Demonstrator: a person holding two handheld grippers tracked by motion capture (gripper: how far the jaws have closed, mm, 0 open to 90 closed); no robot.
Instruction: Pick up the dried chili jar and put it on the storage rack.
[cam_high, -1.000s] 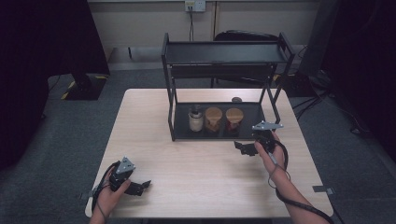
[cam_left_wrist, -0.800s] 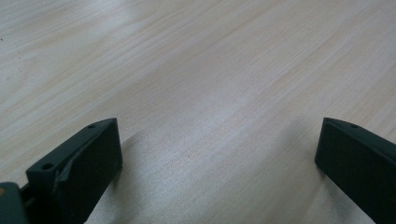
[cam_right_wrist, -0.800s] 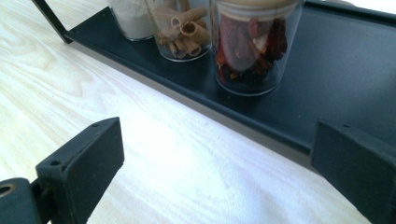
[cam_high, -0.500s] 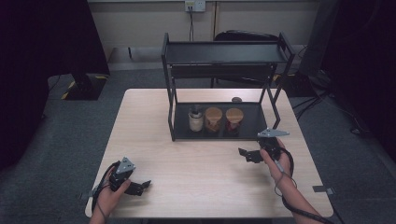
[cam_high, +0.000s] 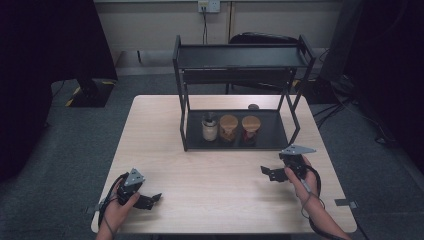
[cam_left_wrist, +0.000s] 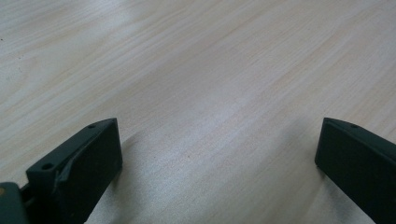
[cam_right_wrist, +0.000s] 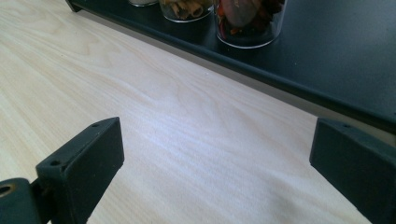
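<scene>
The jars (cam_high: 229, 127) stood in a row on the rack's lower shelf (cam_high: 270, 134). We held our right hand-held gripper (cam_high: 272, 173) wide open near them. Our left hand-held gripper (cam_high: 150, 199) gaped empty over the table (cam_high: 210, 175).

In the right gripper view, the top edge at twelve o'clock cuts off three clear glass jars (cam_right_wrist: 247, 21) on the black metal rack's bottom tray (cam_right_wrist: 327, 60); lids unseen, and the leftmost jar's contents cannot be told.
</scene>
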